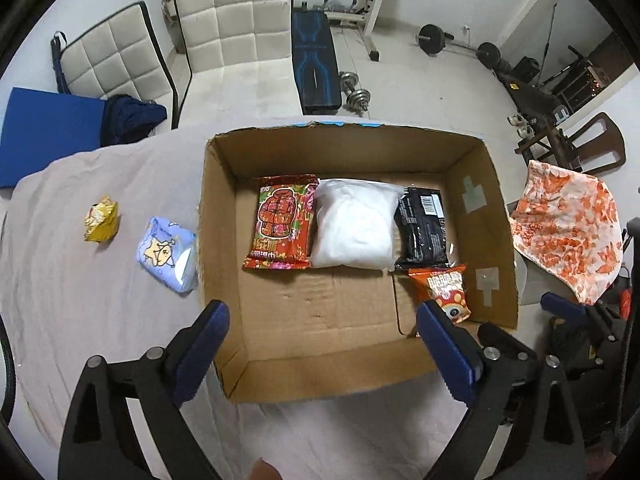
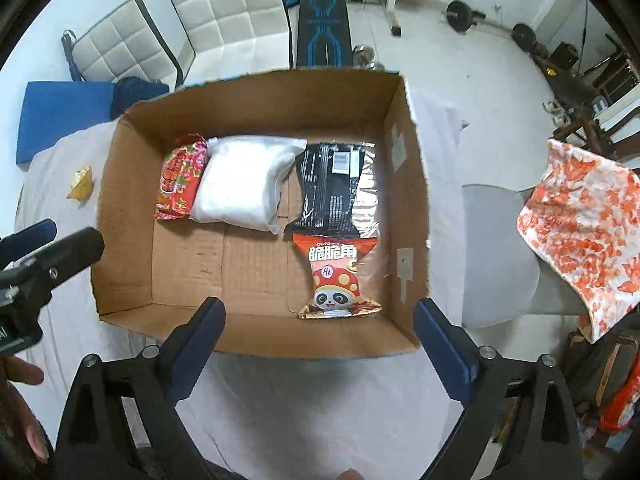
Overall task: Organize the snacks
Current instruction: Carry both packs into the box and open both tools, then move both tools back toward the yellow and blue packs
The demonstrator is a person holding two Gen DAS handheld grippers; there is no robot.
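Observation:
An open cardboard box (image 1: 224,240) (image 2: 120,216) sits on a cloth-covered table. Inside lie a red patterned packet (image 1: 282,224) (image 2: 178,184), a white bag (image 1: 354,226) (image 2: 244,182), a black packet (image 1: 424,226) (image 2: 330,188) and an orange panda packet (image 1: 444,290) (image 2: 338,276). Left of the box, on the cloth, rest a light blue packet (image 1: 168,254) and a small yellow packet (image 1: 101,219) (image 2: 81,184). My left gripper (image 1: 322,320) hangs open over the box's near wall. My right gripper (image 2: 320,316) is open above the near right corner, holding nothing.
The table cloth (image 1: 80,300) reaches the near edge. A grey chair with an orange-patterned cloth (image 2: 584,232) stands right of the table. White chairs (image 1: 236,28), a blue mat and gym weights fill the floor beyond.

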